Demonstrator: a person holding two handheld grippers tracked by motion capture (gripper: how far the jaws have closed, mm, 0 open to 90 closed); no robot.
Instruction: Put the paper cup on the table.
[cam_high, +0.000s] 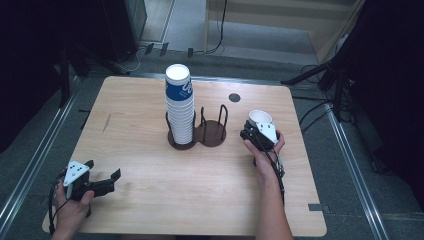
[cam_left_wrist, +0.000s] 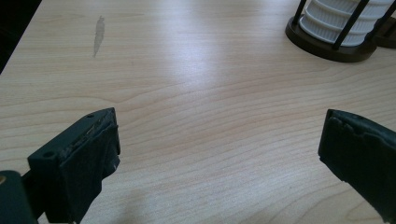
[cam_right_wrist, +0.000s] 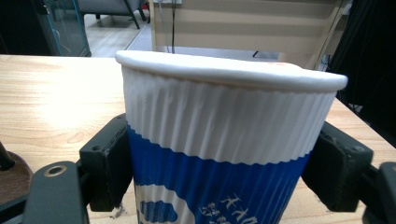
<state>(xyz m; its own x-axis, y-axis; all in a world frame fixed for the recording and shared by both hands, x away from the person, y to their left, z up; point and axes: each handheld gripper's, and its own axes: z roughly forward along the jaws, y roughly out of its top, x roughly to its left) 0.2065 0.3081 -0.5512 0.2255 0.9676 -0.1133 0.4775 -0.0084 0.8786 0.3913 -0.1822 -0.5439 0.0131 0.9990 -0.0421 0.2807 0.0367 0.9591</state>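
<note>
Light wooden table (cam_high: 150, 200) on grey floor (cam_high: 350, 165), dark surroundings

High view sits above the person's side, looking forward and down over the whole table (cam_high: 150, 150). Left gripper view skims low over the wood toward the cup holder (cam_left_wrist: 334, 49), also seen from above. Right gripper view is jammed right up against a paper cup (cam_right_wrist: 224, 154).

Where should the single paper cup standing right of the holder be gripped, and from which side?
Grip the paper cup across its ribbed wall, below the rolled rim, coming in level from the person's side. It stands upright, and the wall tapers downward, so the rim stops it slipping. The right gripper already flanks it so.
</note>
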